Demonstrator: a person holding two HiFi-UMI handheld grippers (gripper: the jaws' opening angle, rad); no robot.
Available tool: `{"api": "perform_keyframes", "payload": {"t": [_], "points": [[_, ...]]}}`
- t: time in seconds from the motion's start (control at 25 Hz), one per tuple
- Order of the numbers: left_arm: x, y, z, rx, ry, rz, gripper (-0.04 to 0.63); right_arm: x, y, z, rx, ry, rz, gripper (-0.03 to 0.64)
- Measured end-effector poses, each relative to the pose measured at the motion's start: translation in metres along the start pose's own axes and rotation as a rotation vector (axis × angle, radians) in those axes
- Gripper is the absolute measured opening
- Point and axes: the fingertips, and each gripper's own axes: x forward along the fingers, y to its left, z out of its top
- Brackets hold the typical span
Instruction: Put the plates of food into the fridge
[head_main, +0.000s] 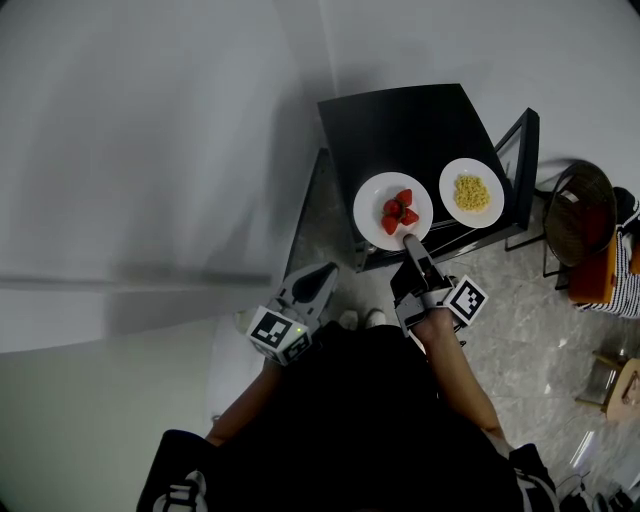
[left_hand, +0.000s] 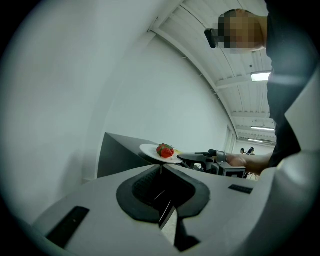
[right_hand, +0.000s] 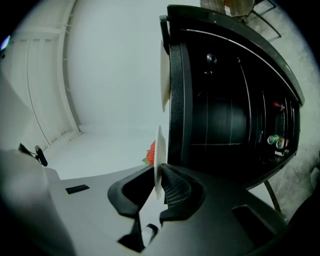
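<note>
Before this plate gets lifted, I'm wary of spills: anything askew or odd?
Nothing stands out. The strawberry plate and the plate of yellow food sit flat on the black fridge; the right gripper clamps the strawberry plate's rim.

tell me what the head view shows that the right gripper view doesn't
Only the head view: the left gripper, off to the left of the black table, and the yellow food on the second plate.
Only the right gripper view: the table's dark front below its top, holding items too small to tell, and the strawberry plate edge-on, its rim between the jaws of the right gripper.
Both: the two plates, the strawberries, and the right gripper shut on the strawberry plate's rim.
</note>
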Motion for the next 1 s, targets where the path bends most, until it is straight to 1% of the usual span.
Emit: {"api": "perform_keyframes", "payload": {"t": [0.24, 0.56, 0.76, 0.88, 1.0], "points": [[-0.006, -0.008, -0.002, -0.002, 0.004, -0.010, 0.032, -0.020, 0.004, -0.011, 0.010, 0.027, 0.013, 0.049], [-0.002, -0.018, -0.011, 0.001, 0.014, -0.043, 0.032, -0.055, 0.000, -0.013, 0.015, 0.029, -0.013, 0.048], [-0.002, -0.025, -0.018, 0.003, 0.015, -0.059, 0.032, -0.088, 0.004, -0.015, 0.015, 0.041, 0.013, 0.048], [-0.001, -0.029, -0.022, -0.009, 0.021, -0.060, 0.032, -0.105, 0.000, -0.015, 0.014, 0.042, 0.002, 0.048], [-0.001, -0.033, -0.025, -0.004, 0.026, -0.063, 0.032, -0.119, -0.009, -0.015, 0.023, 0.042, -0.012, 0.048]]}}
